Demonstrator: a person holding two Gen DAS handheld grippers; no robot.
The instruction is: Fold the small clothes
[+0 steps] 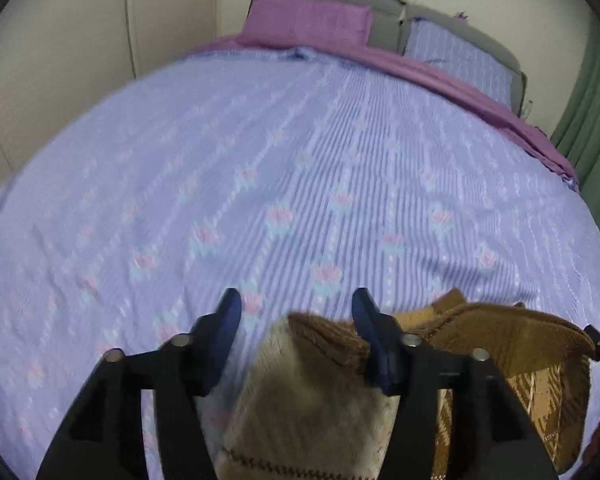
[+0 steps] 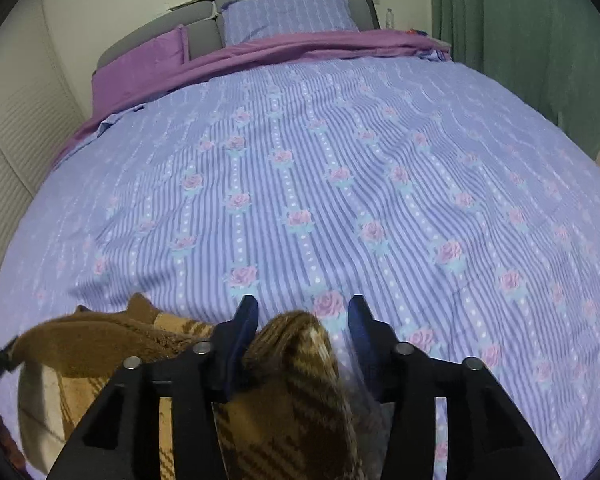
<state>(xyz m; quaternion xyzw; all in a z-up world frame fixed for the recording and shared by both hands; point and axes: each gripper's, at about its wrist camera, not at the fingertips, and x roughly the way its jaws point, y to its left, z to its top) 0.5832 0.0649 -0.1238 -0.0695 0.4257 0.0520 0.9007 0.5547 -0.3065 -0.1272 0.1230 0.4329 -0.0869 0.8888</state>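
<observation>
A small brown and cream plaid fleece garment point(image 1: 512, 352) lies at the near edge of the bed; it also shows in the right wrist view point(image 2: 100, 340). My left gripper point(image 1: 296, 308) is open, its blue fingers wide apart, with a cream and brown fold of the garment point(image 1: 308, 392) rising between them. My right gripper point(image 2: 302, 314) is open too, with a plaid fold of the garment point(image 2: 296, 380) standing between its fingers, close to the left one. Whether the cloth touches the pads is unclear.
The bed is covered by a lilac striped bedspread with roses point(image 2: 320, 184). A purple sheet point(image 2: 300, 50), a purple pillow point(image 1: 308, 20) and a lilac pillow point(image 2: 288, 16) lie at the grey headboard. A green curtain point(image 2: 520, 40) hangs at the right, a cream wall at the left.
</observation>
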